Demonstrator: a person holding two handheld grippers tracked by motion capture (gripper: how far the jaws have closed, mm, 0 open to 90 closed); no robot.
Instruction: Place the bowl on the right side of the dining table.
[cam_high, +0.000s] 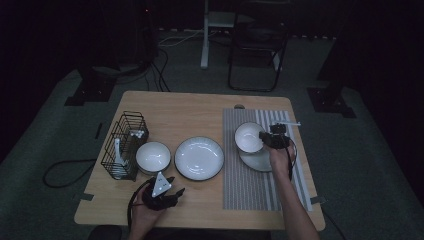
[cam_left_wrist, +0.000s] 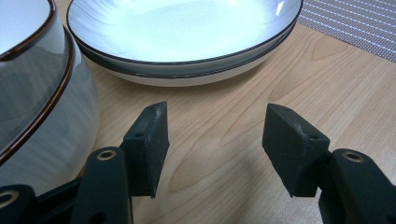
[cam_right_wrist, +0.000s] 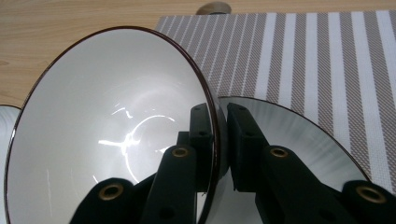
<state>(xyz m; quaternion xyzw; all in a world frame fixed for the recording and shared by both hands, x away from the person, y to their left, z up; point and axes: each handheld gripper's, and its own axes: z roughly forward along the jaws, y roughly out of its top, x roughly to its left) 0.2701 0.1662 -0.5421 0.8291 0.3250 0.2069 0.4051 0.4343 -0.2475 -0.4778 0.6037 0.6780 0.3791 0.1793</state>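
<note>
My right gripper (cam_high: 263, 136) (cam_right_wrist: 218, 111) is shut on the rim of a white bowl (cam_high: 248, 137) (cam_right_wrist: 107, 126) with a dark edge, one jaw inside and one outside. The bowl is tilted and hangs over a shallow plate (cam_high: 257, 161) (cam_right_wrist: 299, 140) on the striped placemat (cam_high: 250, 185) (cam_right_wrist: 303, 56). My left gripper (cam_high: 175, 185) (cam_left_wrist: 215, 112) is open with nothing between its jaws, low over the bare wood at the table's near edge. Just ahead of it are a second white bowl (cam_high: 153, 156) (cam_left_wrist: 32, 93) and a wide white plate (cam_high: 199, 158) (cam_left_wrist: 182, 32).
A black wire basket (cam_high: 125, 145) holding pale utensils stands at the table's left edge, beside the second bowl. A small round thing (cam_high: 239, 106) (cam_right_wrist: 214, 7) lies at the far end of the placemat. A chair frame and cables sit on the floor beyond the table.
</note>
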